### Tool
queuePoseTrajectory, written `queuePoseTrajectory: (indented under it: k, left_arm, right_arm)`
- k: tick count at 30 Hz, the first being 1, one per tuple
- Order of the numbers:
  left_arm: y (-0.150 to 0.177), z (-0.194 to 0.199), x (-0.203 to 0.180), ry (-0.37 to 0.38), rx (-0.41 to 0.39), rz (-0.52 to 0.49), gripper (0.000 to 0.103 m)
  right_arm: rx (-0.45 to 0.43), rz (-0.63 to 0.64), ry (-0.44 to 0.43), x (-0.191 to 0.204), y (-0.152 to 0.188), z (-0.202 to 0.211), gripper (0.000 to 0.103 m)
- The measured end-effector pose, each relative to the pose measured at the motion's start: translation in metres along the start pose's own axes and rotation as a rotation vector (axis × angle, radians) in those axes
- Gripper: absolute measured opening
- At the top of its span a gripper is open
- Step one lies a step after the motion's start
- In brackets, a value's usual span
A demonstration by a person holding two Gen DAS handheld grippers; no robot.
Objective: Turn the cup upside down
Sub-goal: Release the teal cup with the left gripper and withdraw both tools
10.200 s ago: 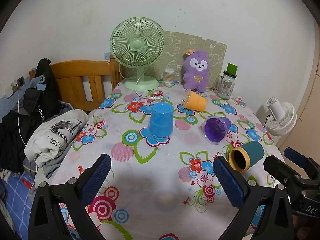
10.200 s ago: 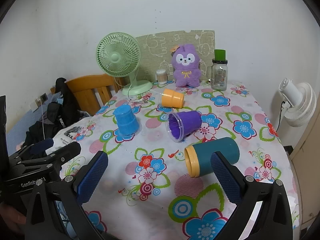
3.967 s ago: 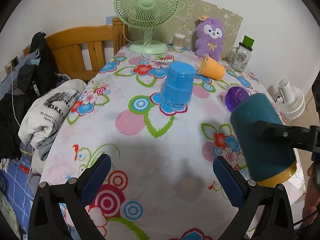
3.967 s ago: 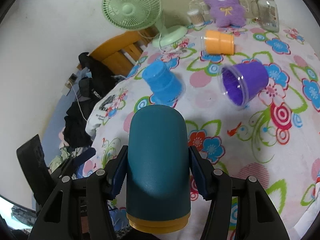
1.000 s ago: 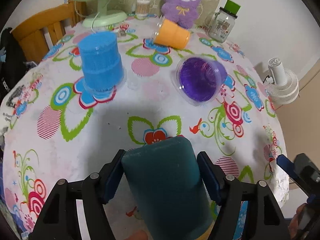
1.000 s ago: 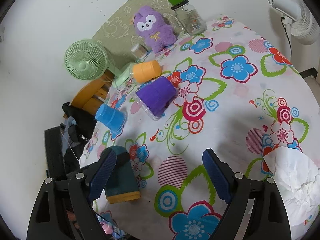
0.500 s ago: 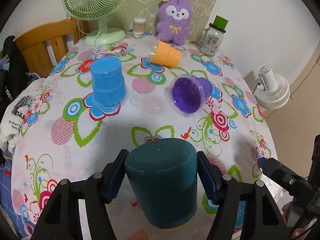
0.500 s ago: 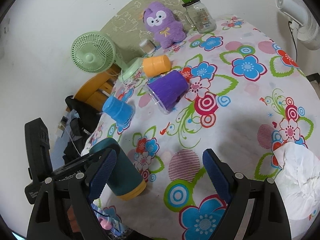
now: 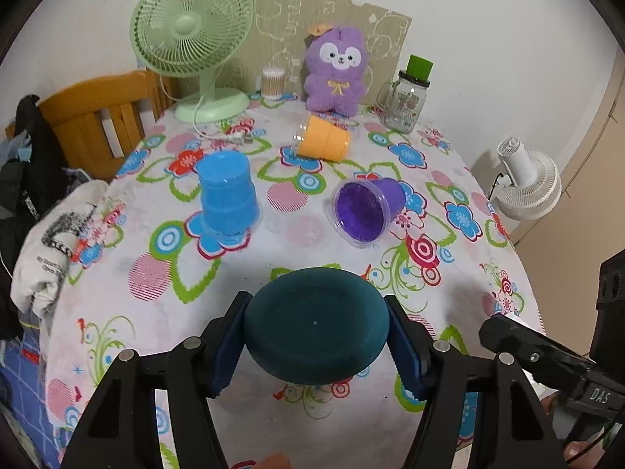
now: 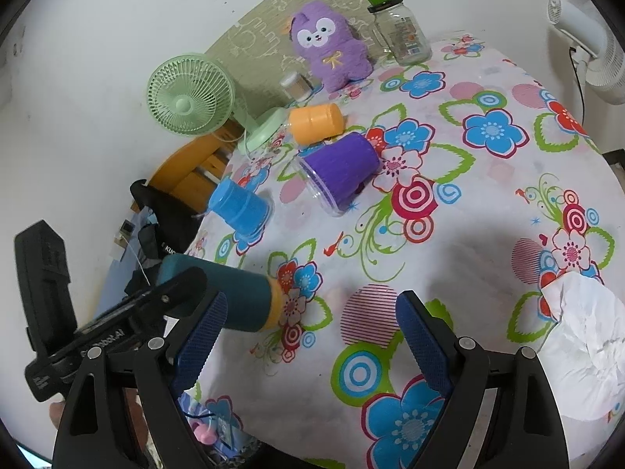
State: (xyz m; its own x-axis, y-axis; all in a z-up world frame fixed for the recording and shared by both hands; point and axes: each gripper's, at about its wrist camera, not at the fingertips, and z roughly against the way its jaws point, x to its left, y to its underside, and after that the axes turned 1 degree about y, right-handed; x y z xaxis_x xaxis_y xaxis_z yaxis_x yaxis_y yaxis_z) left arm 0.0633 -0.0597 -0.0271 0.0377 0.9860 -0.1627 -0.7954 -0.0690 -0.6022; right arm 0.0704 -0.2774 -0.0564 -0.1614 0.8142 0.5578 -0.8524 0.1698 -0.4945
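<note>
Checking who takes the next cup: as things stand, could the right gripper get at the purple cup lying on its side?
Probably yes. The right gripper is open and holds nothing, and the tablecloth between it and the purple cup looks bare. The left gripper, shut on the teal cup, sits off to the side.

Green fan (image 9: 191, 31), purple plush (image 9: 336, 70), glass jar (image 9: 406, 105)

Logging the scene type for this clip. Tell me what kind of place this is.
Most likely a lived-in room at home: a table under a flowered tablecloth, a green desk fan and purple plush toy by the wall, clothes piled over a wooden chair.
</note>
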Motion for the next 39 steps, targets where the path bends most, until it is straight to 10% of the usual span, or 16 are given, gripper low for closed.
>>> queuePoseTrajectory:
  k: [39]
  left_arm:
    - [0.011,0.028,0.005,-0.024,-0.074,-0.017,0.099]
  right_arm:
    - [-0.042,0.092,0.058,0.032,0.002,0.007,0.09]
